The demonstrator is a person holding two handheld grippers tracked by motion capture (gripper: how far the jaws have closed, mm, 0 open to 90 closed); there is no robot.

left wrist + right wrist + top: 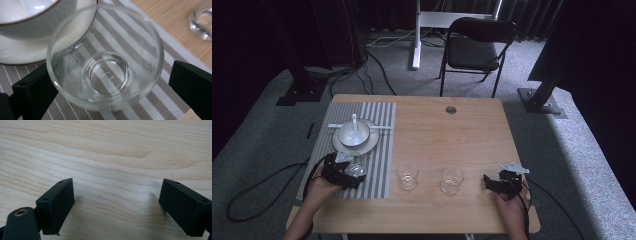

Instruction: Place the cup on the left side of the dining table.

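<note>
A clear empty glass [105,62] stands upright on the striped placemat [160,105], near the mat's front edge [356,169]. My left gripper [107,75] reaches around it, jaws open: the right jaw stands clear of the glass wall, the left jaw sits right at it. In the high view the left gripper [348,172] is at the table's front left, held by a hand. My right gripper [117,192] hovers open over bare wood with nothing between its jaws, at the table's front right [493,183].
A white bowl [353,134] with a spoon sits on a plate just behind the glass. Two more glasses [407,175] [452,179] stand on the wooden table [447,130] between my grippers. A black chair [477,47] is beyond the far edge.
</note>
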